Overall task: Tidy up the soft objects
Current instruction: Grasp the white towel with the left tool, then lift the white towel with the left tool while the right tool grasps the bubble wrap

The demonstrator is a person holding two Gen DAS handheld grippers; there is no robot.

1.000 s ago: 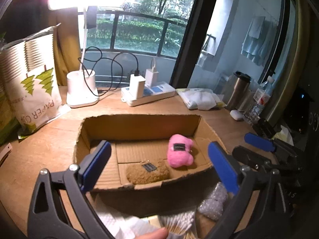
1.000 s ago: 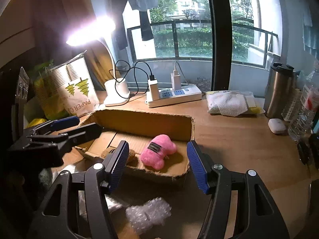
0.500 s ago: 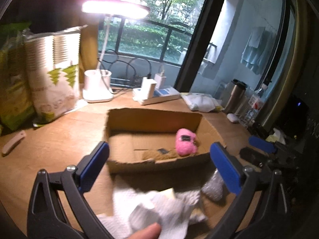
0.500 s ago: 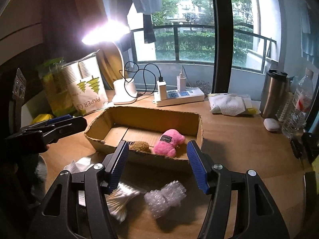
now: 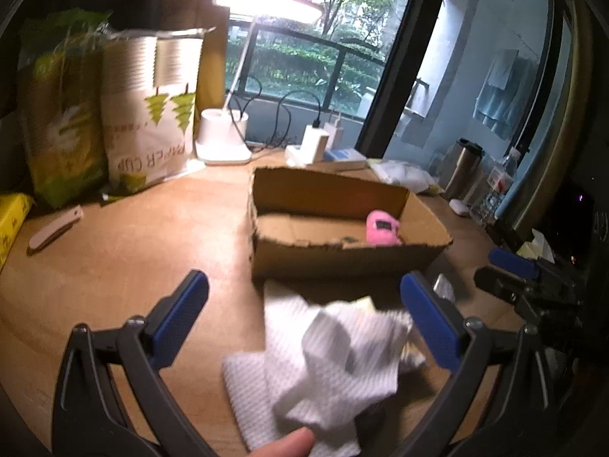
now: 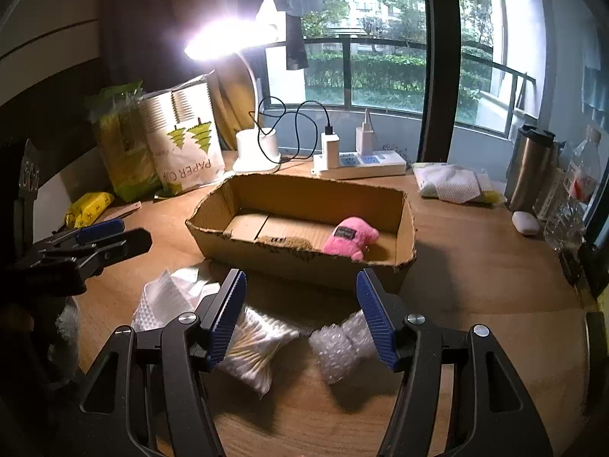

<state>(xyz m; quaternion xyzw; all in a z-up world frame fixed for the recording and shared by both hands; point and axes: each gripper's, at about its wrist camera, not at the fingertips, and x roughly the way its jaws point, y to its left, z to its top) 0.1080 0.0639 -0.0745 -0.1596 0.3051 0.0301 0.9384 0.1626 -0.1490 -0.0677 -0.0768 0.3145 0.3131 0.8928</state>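
Cardboard box point(image 6: 304, 262) sits mid-table, open top. Pink plush toy point(image 6: 350, 238) is already inside, near the right end; a brown fuzzy thing point(image 6: 295, 243) shows just over the front wall beside it, can't make out more.

Left on the table, in front of the box:
- white cloth point(image 5: 335, 358), crumpled, nearest the left side
- bag of cotton swabs point(image 6: 259, 346), just beside the cloth
- bubble wrap wad point(image 6: 342, 342), right of the swabs

So my read is two items in, three to go; roughly under halfway.

Left gripper point(image 5: 304, 321): jaws wide apart, holding nothing. It's pointed forward and down over the white cloth, which lies between and below the fingers, not touching that I can tell. A fingertip point(image 5: 285, 443) shows at the bottom edge of the left wrist view.

Right gripper point(image 6: 300, 318): also wide open, empty. It hangs above the table just short of the box front, with the swab bag under the left finger and the bubble wrap under the right one. Neither is pinched.

Likely next pick: cloth for the left, bubble wrap or swabs for the right. Only a guess.
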